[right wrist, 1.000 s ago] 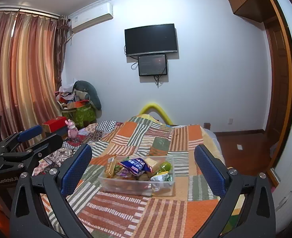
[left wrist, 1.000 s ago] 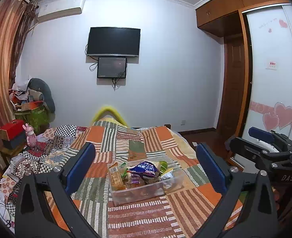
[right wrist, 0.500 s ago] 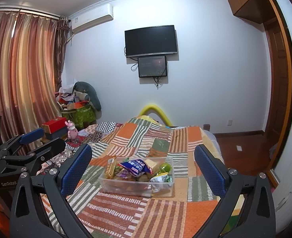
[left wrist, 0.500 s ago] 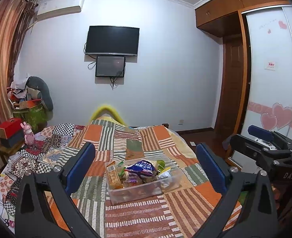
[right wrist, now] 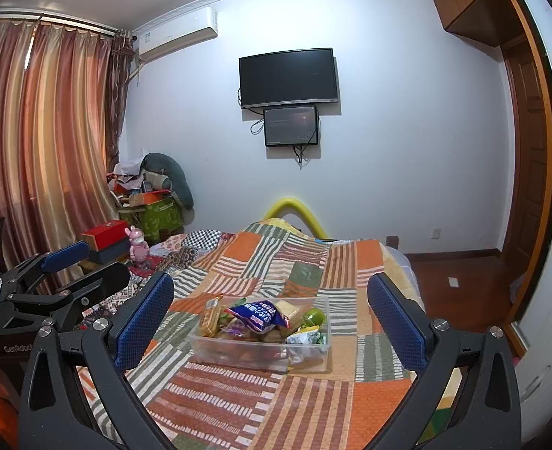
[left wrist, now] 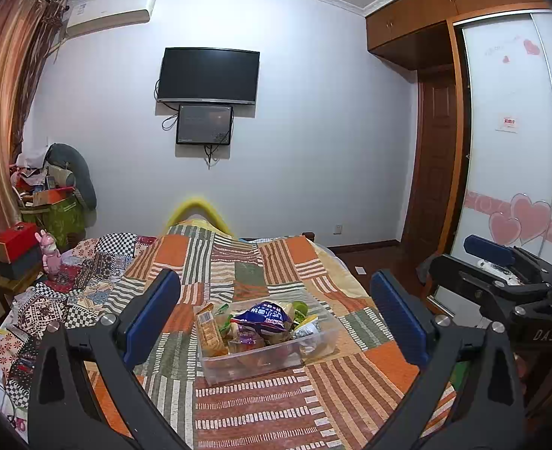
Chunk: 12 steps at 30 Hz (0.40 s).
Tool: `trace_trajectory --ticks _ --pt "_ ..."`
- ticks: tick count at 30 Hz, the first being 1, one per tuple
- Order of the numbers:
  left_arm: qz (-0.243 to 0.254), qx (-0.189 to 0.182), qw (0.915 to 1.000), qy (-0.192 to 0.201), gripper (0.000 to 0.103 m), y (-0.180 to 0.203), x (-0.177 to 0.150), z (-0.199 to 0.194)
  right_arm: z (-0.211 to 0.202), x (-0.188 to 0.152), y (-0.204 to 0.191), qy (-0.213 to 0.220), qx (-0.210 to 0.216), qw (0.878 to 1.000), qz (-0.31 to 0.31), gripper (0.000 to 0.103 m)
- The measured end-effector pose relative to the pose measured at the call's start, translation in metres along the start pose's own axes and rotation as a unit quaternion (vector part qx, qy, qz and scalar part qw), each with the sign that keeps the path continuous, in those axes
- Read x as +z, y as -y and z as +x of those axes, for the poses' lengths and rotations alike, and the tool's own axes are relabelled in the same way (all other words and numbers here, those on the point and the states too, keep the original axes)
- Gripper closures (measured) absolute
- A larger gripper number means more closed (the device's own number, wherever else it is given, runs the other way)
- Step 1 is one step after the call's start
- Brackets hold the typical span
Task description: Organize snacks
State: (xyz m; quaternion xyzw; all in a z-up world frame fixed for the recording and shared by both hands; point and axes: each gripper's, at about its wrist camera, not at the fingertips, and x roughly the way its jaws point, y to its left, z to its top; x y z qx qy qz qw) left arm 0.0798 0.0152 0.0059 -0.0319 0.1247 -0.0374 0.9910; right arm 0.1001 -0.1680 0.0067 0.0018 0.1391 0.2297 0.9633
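Observation:
A clear plastic bin (left wrist: 216, 365) sits on the patchwork bedspread, full of snacks: a blue packet (left wrist: 266, 315) on top, an orange biscuit pack (left wrist: 210, 332) at its left, a green item (left wrist: 299, 306) at the back. The bin also shows in the right wrist view (right wrist: 231, 350), with the blue packet (right wrist: 259, 313) on top. My left gripper (left wrist: 276, 311) is open and empty, held above the bed short of the bin. My right gripper (right wrist: 270, 309) is open and empty, also short of the bin. Each gripper shows in the other's view, the right one (left wrist: 501, 262) and the left one (right wrist: 73, 262).
The patchwork bedspread (left wrist: 238, 262) covers the bed. A pink toy (left wrist: 51, 255) and a red box (left wrist: 13, 238) stand at the left. A television (left wrist: 208, 75) hangs on the far wall. A wardrobe with heart stickers (left wrist: 516, 150) stands at the right.
Both views have shifted slightly; the bin sits a little higher and nearer the middle between the fingers. Both grippers stay open.

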Motion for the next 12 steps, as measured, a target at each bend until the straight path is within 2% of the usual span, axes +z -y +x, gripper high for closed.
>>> trace_trajectory --ticks 12 --pt "-0.003 0.003 1.0000 -0.009 0.000 -0.0003 -0.0042 0.0033 0.0029 -0.0027 0.0021 -0.006 0.000 1.000 0.002 0.000"
